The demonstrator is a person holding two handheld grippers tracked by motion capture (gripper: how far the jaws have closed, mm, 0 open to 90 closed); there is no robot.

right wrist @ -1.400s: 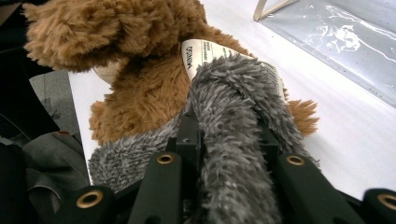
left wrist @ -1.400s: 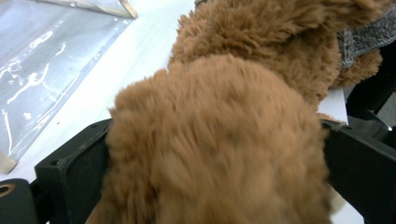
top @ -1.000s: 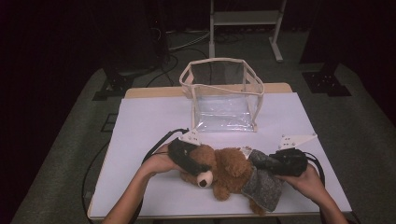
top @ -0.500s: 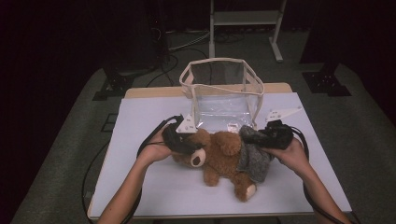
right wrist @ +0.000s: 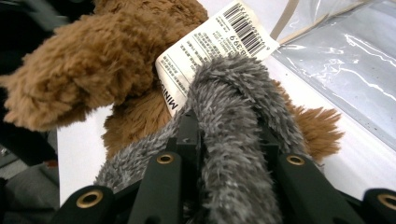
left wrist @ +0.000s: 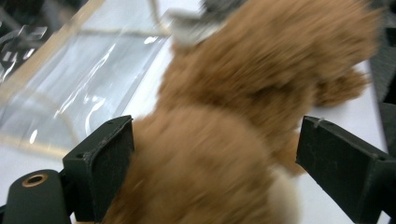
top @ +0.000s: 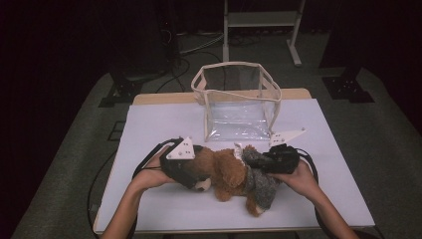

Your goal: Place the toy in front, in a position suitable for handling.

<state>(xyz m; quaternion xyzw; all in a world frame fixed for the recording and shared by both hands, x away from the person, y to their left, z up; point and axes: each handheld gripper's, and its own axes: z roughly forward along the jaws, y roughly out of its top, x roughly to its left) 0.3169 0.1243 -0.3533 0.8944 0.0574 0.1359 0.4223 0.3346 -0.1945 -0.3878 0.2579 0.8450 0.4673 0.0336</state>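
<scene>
With the brown plush teddy bear [top: 224, 172] lying on the white table [top: 149, 124] just before the clear plastic bag [top: 239, 102], the right tongs [right wrist: 224, 135] pinch its grey fuzzy garment [right wrist: 233, 140], so the left tongs [left wrist: 215, 154], just spread around its head, should close firmly before lifting.

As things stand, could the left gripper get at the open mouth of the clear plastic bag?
Probably yes. The left gripper, jaws spread either side of the brown plush teddy bear's head, sits just in front of the clear plastic bag with beige trim; only bare white tabletop lies between.
</scene>
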